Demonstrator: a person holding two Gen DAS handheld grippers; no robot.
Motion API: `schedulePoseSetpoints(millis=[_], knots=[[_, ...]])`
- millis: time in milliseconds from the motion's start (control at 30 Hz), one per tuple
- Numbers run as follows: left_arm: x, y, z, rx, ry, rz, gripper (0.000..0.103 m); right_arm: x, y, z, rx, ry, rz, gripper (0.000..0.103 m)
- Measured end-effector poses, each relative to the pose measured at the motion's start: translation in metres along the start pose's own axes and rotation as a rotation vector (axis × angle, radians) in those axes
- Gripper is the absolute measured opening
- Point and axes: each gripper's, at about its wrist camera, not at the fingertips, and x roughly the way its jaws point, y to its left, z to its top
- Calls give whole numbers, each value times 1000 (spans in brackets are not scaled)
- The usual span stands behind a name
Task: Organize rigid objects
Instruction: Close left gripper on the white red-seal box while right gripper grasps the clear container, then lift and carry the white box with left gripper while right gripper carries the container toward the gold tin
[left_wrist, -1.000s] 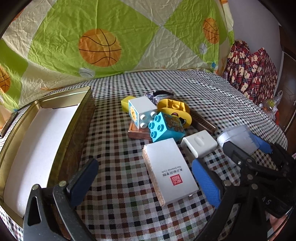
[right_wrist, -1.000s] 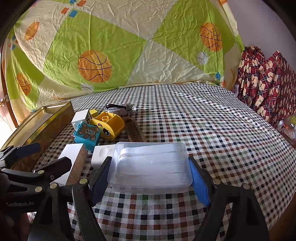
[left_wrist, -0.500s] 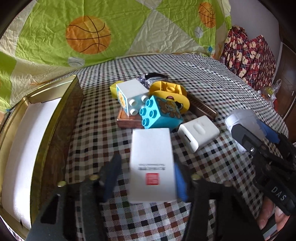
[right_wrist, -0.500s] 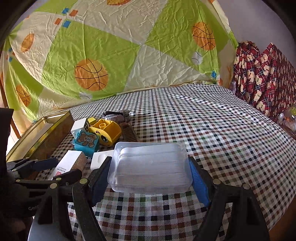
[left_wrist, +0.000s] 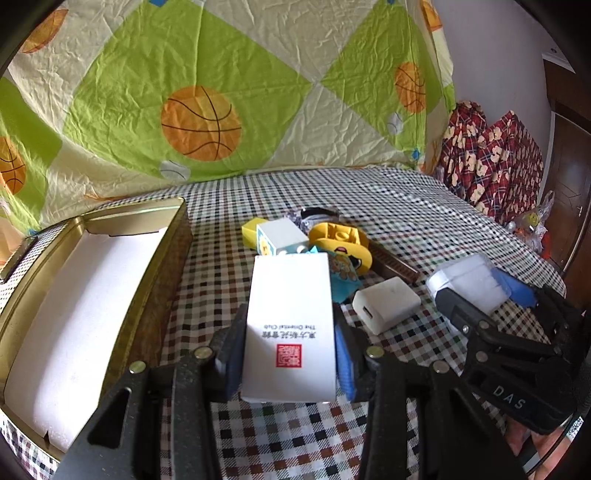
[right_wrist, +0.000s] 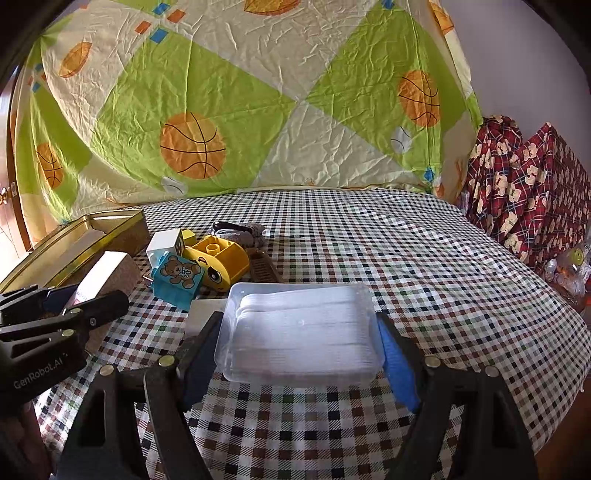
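The left gripper (left_wrist: 290, 354) pinches the white rectangular card box with a red stamp (left_wrist: 290, 325) at lower centre of the left view. The right gripper (right_wrist: 299, 354) clamps the clear plastic lidded box (right_wrist: 300, 332), lower centre, on the checked tablecloth (right_wrist: 406, 258).

Clear plastic box (right_wrist: 301, 332) between right gripper (right_wrist: 299, 356) pads

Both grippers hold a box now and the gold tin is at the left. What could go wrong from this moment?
1. The left gripper grips only the near end of the white card box; the long free end may sag or twist out.
2. The gold tin has a raised wall; a low box could knock against it.
3. The clear plastic box in the right gripper looks smooth, so it may slip.
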Motion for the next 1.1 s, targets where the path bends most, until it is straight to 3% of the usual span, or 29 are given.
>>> schedulePoseSetpoints(millis=[1100], knots=[[-27,6,-6,-20,-178,48,40,-24,5,-7,-36,-173,-15,80]])
